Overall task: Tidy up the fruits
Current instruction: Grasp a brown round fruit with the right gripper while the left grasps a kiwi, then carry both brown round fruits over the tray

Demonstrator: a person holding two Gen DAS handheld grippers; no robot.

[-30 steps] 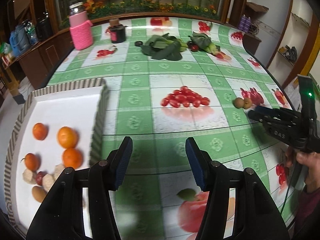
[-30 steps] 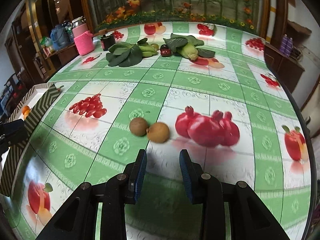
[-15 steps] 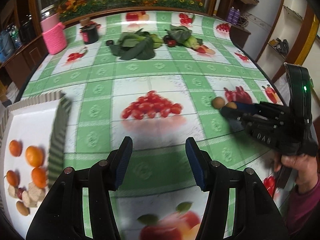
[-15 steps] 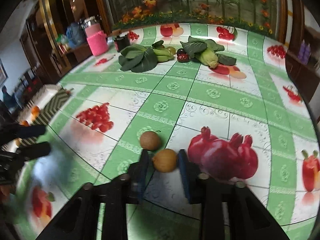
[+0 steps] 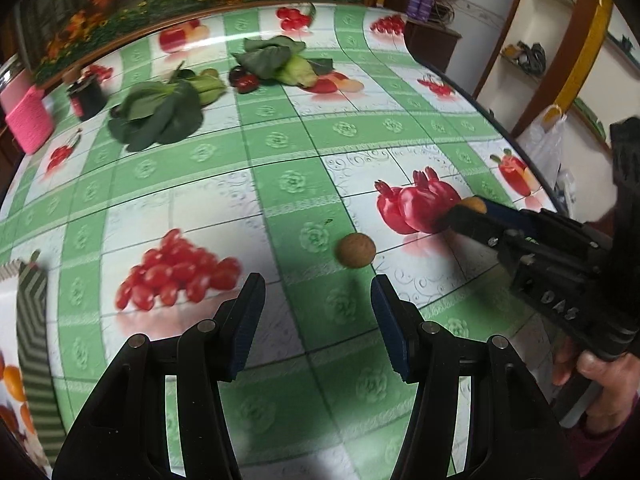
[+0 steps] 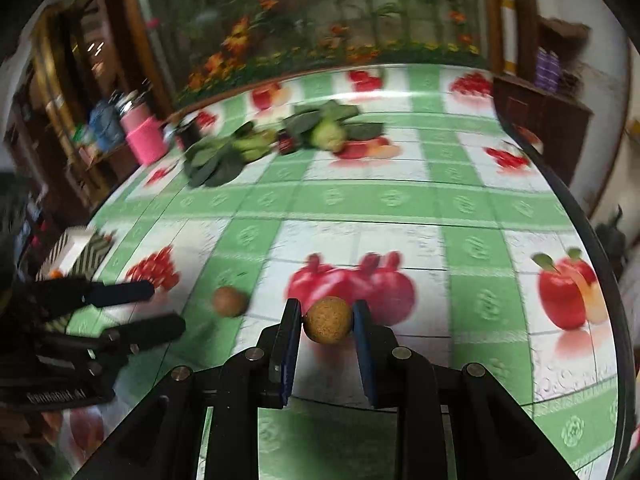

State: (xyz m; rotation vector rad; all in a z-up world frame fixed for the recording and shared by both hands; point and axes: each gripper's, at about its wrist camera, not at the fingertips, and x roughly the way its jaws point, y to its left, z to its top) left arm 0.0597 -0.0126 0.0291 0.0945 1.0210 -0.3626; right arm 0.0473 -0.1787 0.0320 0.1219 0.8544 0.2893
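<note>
My right tongs (image 6: pixel 327 320) have just been closing and are now clamped on one round brown fruit (image 6: pixel 328 319). My left tongs (image 5: pixel 318 300) stand apart and empty. The second brown fruit (image 5: pixel 355 250) lies on the table (image 5: pixel 280 152) just ahead of them, slightly right. The tray (image 5: pixel 34 320) is at my left. I read "DAS" on the right tongs.

My right view was strongly motion-blurred; the glossy tablecloth (image 5: pixel 280 152) showed soft glare far away, and fisheye edges were dark and bent.
</note>
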